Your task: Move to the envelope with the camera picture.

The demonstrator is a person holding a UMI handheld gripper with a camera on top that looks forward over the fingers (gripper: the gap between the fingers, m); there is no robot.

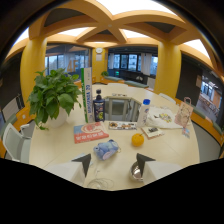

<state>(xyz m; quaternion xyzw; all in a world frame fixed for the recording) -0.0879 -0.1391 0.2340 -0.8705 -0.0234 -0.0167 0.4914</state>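
A small pale envelope (pixel 151 131) with a dark picture on it lies on the round white table (pixel 60 145), beyond the right finger and just past an orange ball (pixel 137 139). I cannot make out what the picture is. A second flat strip with pictures (pixel 121 125) lies left of it. My gripper (pixel 113 161) is open low over the table's near side. Its two dark fingertips (pixel 83 162) are wide apart with nothing held. A blue plush toy (pixel 106 149) sits just ahead, between the fingers' lines.
A metal cup (pixel 136 172) stands by the right finger. A red booklet (pixel 90 132), dark bottle (pixel 98 106), clear water bottle (pixel 144 111), upright green-white sign (pixel 87 95) and potted plant (pixel 52 97) stand beyond. A plastic bag (pixel 161 116) and gift bag (pixel 183 112) sit far right.
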